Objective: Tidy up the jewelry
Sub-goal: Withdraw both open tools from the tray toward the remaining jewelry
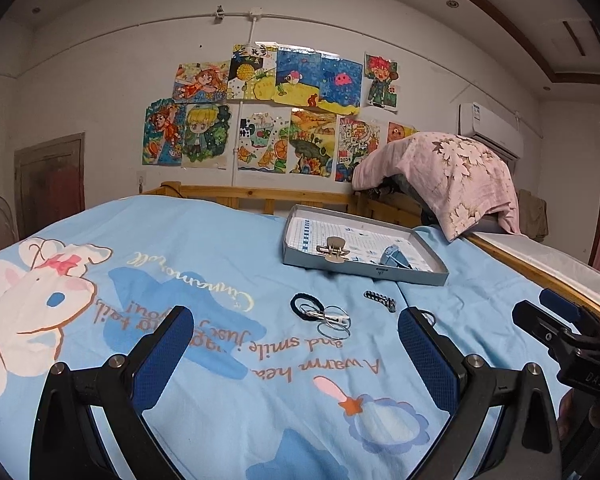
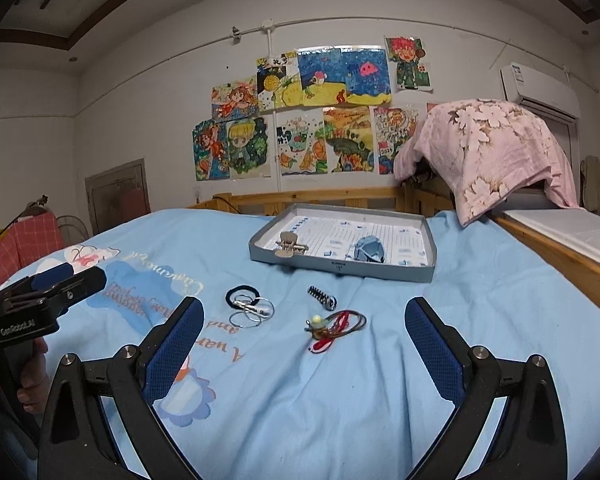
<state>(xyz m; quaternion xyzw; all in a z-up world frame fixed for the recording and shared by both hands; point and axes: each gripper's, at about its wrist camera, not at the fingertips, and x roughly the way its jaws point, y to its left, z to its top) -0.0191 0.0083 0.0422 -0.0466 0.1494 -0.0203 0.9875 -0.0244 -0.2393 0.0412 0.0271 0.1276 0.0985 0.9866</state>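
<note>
A grey shallow tray [image 1: 420,276] [image 2: 380,270] lies on the blue bedspread, holding a beige hair claw [image 1: 332,251] [image 2: 290,245] and a blue hair claw [image 1: 394,258] [image 2: 369,251]. In front of it lie a black hair tie [image 1: 305,307] [image 2: 242,295], silver rings [image 1: 334,322] [image 2: 252,312], a small dark clip [image 1: 381,300] [image 2: 323,297] and a red-and-brown cord bundle with a bead [image 2: 334,326]. My left gripper [image 1: 296,354] is open and empty above the bedspread near the rings. My right gripper [image 2: 304,350] is open and empty just short of the cord bundle.
A wooden bed rail [image 2: 556,256] runs along the right side and back. A pink floral blanket [image 2: 492,148] hangs over the back right corner. The other gripper shows at the edge of each view: right [image 1: 556,328], left [image 2: 52,292].
</note>
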